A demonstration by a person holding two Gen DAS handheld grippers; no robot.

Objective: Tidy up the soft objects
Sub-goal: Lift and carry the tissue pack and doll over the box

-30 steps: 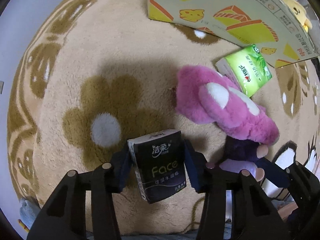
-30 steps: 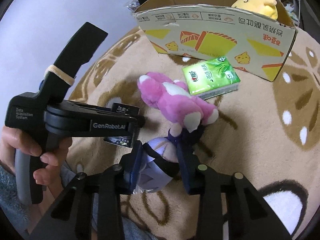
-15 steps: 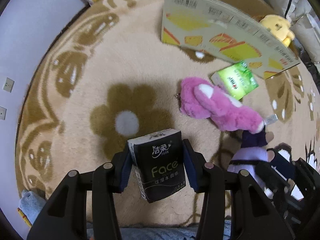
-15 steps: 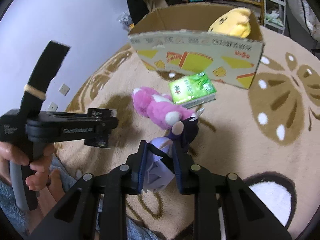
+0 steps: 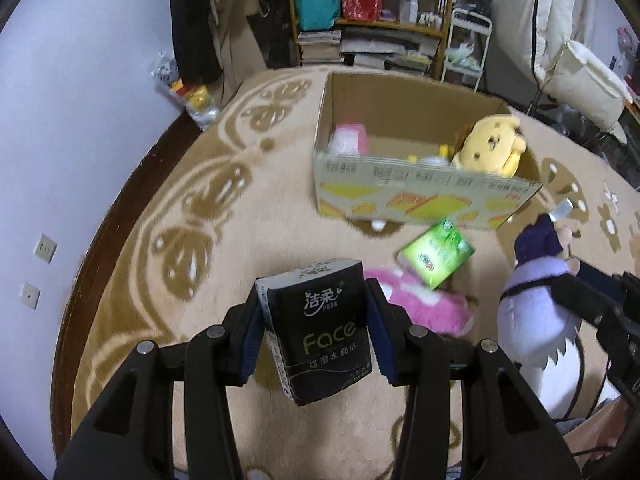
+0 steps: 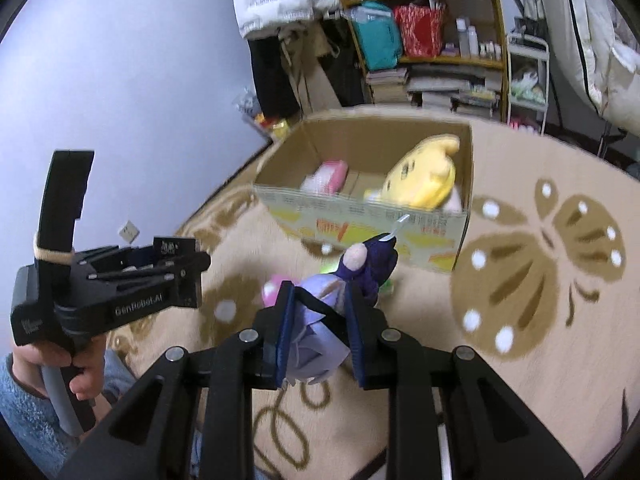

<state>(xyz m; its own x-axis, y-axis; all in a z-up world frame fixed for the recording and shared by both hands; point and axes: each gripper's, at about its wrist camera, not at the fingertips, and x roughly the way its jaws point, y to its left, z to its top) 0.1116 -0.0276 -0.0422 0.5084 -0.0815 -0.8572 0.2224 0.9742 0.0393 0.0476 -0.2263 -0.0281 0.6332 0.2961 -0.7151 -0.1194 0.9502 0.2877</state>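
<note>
My left gripper (image 5: 314, 334) is shut on a black tissue pack (image 5: 320, 332) and holds it above the rug. My right gripper (image 6: 320, 332) is shut on a purple plush doll (image 6: 324, 308), also seen at the right of the left wrist view (image 5: 536, 312). A pink plush (image 5: 420, 304) and a green tissue pack (image 5: 438, 252) lie on the rug in front of an open cardboard box (image 5: 420, 200). The box holds a yellow plush (image 5: 490, 146) and a pink item (image 5: 348, 140).
A beige rug (image 5: 240, 220) with brown patterns covers the floor. A wooden shelf (image 5: 372, 12) with bags and books stands behind the box. A wall (image 5: 72, 100) runs along the left. White bedding (image 5: 580, 76) lies at the right.
Both grippers have risen and tilted up with their loads, so the box's inside and the room now show. The purple doll has been lifted off the rug.
</note>
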